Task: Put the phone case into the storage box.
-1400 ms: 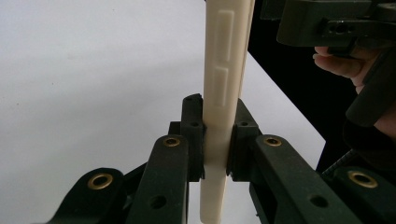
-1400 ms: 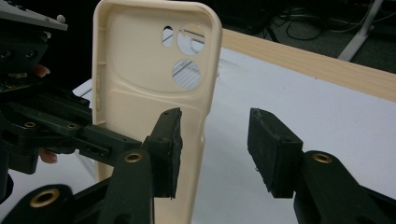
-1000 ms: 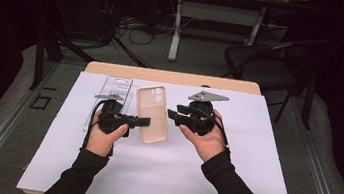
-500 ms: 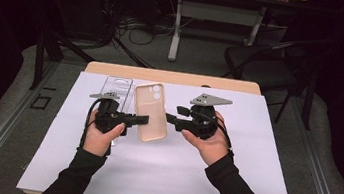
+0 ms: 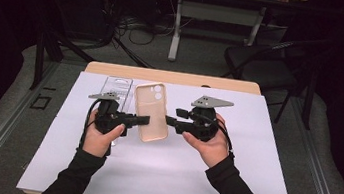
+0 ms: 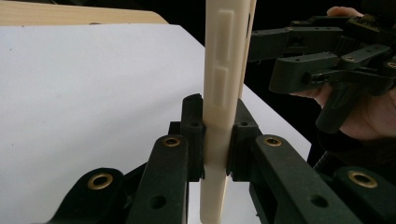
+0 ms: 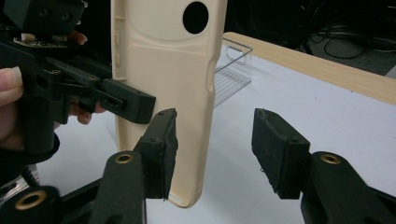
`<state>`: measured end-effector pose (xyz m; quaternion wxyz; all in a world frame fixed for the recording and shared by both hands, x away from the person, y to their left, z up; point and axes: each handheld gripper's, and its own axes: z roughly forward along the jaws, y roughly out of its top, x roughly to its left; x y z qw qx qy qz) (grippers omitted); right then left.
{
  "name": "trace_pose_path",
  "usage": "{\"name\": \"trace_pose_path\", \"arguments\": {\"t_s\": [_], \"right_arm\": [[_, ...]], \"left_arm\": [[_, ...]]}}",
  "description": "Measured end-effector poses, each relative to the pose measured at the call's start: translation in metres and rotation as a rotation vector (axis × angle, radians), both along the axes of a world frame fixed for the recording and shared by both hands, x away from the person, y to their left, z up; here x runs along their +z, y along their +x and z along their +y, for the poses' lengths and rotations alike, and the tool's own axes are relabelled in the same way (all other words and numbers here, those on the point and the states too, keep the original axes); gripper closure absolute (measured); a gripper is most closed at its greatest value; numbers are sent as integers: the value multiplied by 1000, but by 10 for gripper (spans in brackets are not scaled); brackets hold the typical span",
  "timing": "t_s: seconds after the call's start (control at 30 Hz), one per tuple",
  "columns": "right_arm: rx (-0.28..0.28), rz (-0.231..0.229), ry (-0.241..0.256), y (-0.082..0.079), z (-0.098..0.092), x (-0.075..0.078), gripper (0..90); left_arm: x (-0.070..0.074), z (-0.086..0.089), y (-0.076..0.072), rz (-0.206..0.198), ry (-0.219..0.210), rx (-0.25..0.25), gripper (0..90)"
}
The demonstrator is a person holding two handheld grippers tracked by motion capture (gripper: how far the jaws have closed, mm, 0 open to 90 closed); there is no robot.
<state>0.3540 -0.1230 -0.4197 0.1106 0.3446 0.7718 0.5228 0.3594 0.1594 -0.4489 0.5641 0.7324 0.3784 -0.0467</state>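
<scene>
A cream phone case is held above the white sheet, its camera cut-outs at the far end. My left gripper is shut on the case's left long edge; in the left gripper view the jaws pinch that edge, and the case rises upright between them. My right gripper stands open just right of the case. In the right gripper view its gap spans the case's near edge; the case does not touch the right pad. The left gripper shows behind.
A clear plastic package lies on the white sheet at the far left, also seen as the clear package. The wooden table edge runs along the back. A chair and cables are on the floor beyond.
The case has shifted slightly left in the left gripper's hold. The right gripper has dropped a little and stays open beside the case's right edge.
</scene>
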Motion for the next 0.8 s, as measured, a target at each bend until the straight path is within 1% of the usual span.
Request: {"name": "trace_pose_path", "arguments": {"t_s": [0.1, 0.2, 0.27, 0.33, 0.43, 0.53, 0.57, 0.67, 0.8], "right_arm": [[-1, 14, -13, -1, 0, 0, 550], [-11, 15, -33, -1, 0, 0, 591], [-1, 19, -28, 0, -1, 0, 595], [10, 10, -37, 0, -1, 0, 588], [35, -2, -28, 0, 0, 1, 555], [65, 3, -1, -1, 1, 1, 508], [74, 8, 2, -1, 1, 1, 506], [72, 6, -1, -1, 3, 1, 510], [67, 5, -2, -1, 3, 1, 561]], "left_arm": [[1, 0, -1, -5, -1, -2, 807], [1, 0, -1, -9, 0, -4, 807], [1, -1, -1, -11, 0, -4, 807], [1, -1, -2, -12, -1, -5, 807], [2, -1, -2, -15, 0, -5, 807], [2, -1, -2, -18, -1, -6, 807], [2, -2, -2, -19, -1, -7, 807], [2, -2, -3, -21, -1, -11, 807], [3, -3, -4, -26, -5, -17, 807]]}}
